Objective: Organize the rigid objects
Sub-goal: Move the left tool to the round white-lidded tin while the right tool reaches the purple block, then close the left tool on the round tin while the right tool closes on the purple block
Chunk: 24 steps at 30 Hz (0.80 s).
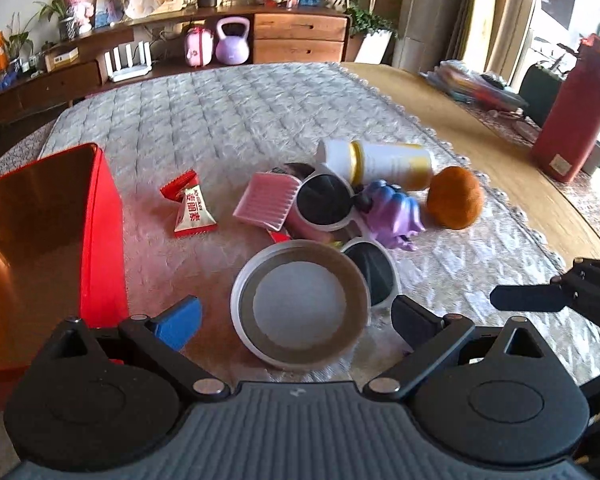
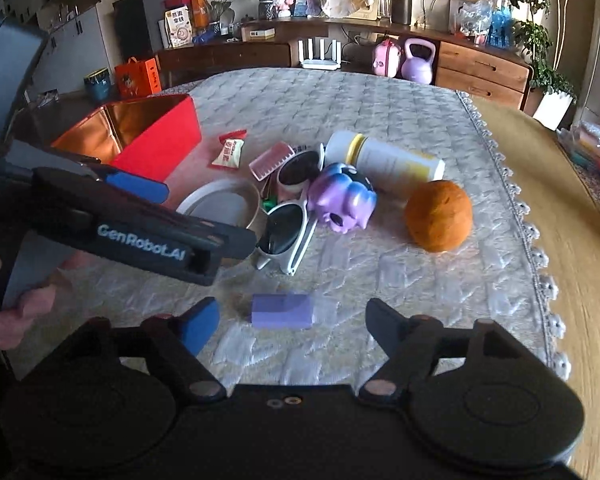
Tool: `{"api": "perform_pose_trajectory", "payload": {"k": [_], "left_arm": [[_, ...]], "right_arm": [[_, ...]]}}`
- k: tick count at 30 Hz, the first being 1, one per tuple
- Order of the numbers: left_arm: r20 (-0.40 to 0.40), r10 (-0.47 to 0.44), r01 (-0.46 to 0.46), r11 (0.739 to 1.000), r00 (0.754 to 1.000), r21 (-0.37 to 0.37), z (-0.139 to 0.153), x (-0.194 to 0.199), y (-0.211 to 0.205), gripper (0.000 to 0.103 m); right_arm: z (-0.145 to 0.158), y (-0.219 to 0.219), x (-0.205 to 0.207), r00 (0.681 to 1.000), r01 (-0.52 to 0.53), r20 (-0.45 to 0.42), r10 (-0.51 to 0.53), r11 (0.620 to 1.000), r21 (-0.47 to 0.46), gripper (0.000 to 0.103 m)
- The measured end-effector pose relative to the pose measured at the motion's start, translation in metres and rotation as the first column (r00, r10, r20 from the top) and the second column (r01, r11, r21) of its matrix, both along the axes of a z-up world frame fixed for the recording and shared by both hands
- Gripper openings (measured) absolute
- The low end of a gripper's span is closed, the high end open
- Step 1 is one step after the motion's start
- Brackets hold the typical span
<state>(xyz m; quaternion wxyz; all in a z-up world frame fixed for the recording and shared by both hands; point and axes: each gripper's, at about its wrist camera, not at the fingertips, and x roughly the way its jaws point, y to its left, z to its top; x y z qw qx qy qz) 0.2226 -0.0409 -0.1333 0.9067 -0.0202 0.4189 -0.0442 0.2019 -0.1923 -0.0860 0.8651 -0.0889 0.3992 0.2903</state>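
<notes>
At lower centre we see a purple block (image 2: 282,311) lying on the cloth (image 2: 380,120) between our right gripper's (image 2: 292,322) wide-open jaws, untouched. Our left gripper (image 1: 296,316) gapes around a round lid (image 1: 300,304), pads apart from it.

- Left gripper (image 1: 296,318) hovers, jaws wide apart, around a round white lid (image 1: 300,304) on the quilted cloth (image 1: 236,120).
- Red box (image 1: 100,232) stands left.
- White sunglasses (image 1: 340,220), purple toy (image 1: 396,212), orange ball (image 1: 454,198) lie farther off.
</notes>
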Motion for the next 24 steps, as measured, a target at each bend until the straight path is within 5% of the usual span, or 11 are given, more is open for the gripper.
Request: {"api": "perform_pose_trajectory", "payload": {"k": [10, 18, 24], "left_arm": [[0.007, 0.0, 0.0, 1.0, 1.0, -0.008, -0.008, 0.008, -0.002, 0.1], [0.008, 0.01, -0.01, 1.0, 1.0, -0.002, -0.009, 0.009, -0.002, 0.077], [0.012, 0.021, -0.021, 1.0, 1.0, 0.011, -0.006, 0.005, -0.001, 0.077]], "right_arm": [[-0.013, 0.008, 0.004, 1.0, 0.008, -0.015, -0.009, 1.0, -0.004, 0.059], [-0.013, 0.014, 0.001, 1.0, 0.01, 0.018, -0.009, 0.999, -0.039, 0.036], [-0.01, 0.014, -0.001, 1.0, 0.022, 0.019, -0.021, 0.999, -0.044, 0.035]]}}
